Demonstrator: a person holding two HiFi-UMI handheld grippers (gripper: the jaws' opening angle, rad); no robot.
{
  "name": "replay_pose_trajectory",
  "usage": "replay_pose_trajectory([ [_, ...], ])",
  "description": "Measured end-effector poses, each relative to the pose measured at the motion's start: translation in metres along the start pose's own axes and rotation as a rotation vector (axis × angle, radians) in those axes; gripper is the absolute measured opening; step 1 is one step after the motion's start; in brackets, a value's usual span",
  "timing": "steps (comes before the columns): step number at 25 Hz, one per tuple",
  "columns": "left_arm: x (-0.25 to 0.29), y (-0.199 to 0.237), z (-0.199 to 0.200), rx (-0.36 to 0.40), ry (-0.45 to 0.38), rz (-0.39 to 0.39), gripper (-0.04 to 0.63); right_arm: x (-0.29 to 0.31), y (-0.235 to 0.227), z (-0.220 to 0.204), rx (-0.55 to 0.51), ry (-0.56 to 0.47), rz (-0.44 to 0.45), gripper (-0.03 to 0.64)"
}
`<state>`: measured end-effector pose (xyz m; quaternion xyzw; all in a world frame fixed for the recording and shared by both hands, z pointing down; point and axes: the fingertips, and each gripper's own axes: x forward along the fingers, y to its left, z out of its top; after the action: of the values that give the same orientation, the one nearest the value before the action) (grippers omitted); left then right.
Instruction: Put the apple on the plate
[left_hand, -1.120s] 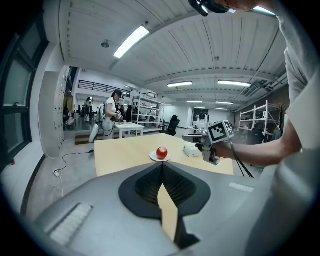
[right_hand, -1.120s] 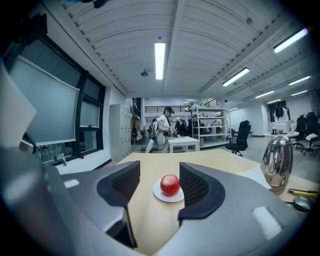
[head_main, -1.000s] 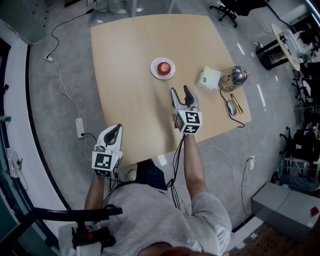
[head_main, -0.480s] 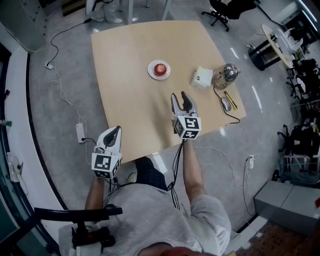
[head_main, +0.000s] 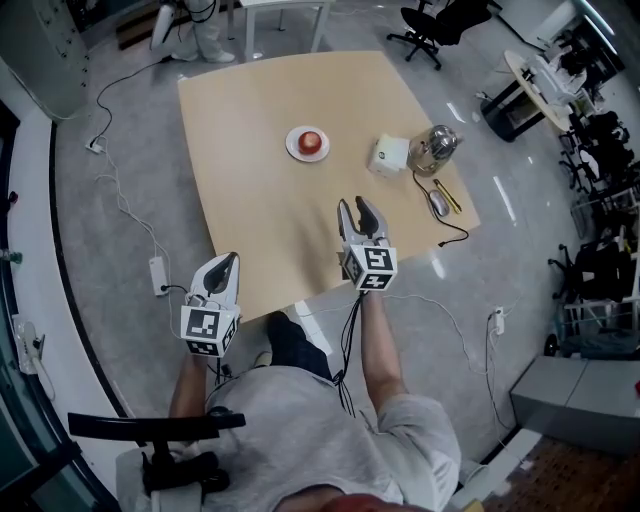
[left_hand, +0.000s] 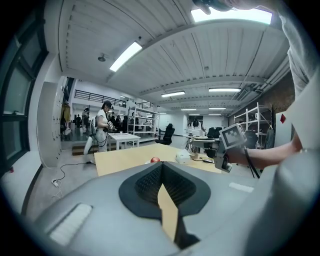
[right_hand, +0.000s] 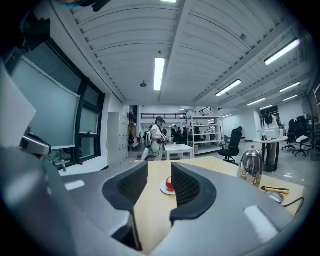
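A red apple (head_main: 311, 140) rests on a small white plate (head_main: 298, 150) in the middle of the wooden table (head_main: 250, 120). My right gripper (head_main: 357, 211) hovers over the table's near part, well short of the plate. It is open, its jaws have just been closing, and nothing is between them. Along those jaws (right_hand: 159, 170) the apple (right_hand: 168, 183) and plate (right_hand: 164, 189) show far ahead. My left gripper (head_main: 226, 263) hangs off the table's near left corner, shut and empty. In its own view (left_hand: 161, 167) the apple (left_hand: 155, 160) is a small distant dot.
A white box (head_main: 388, 154) and a metal kettle (head_main: 435, 148) stand at the table's right side, with a mouse (head_main: 438, 203), a yellow pen (head_main: 450, 197) and a cable near the right edge. A power strip (head_main: 158, 272) lies on the floor. A person (head_main: 190, 25) stands beyond the table.
Both grippers have drawn back from the plate toward the person. The gap between the right jaws has narrowed. The apple stays on the plate.
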<state>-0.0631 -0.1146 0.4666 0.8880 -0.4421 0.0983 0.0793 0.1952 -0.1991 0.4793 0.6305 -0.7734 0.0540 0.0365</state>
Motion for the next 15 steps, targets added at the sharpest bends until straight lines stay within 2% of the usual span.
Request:
replay_pose_trajectory([
  [15,-0.035,-0.007,0.009,0.023,-0.055,-0.005,0.020,-0.066,0.016,0.016,0.016,-0.050,-0.053,0.110],
])
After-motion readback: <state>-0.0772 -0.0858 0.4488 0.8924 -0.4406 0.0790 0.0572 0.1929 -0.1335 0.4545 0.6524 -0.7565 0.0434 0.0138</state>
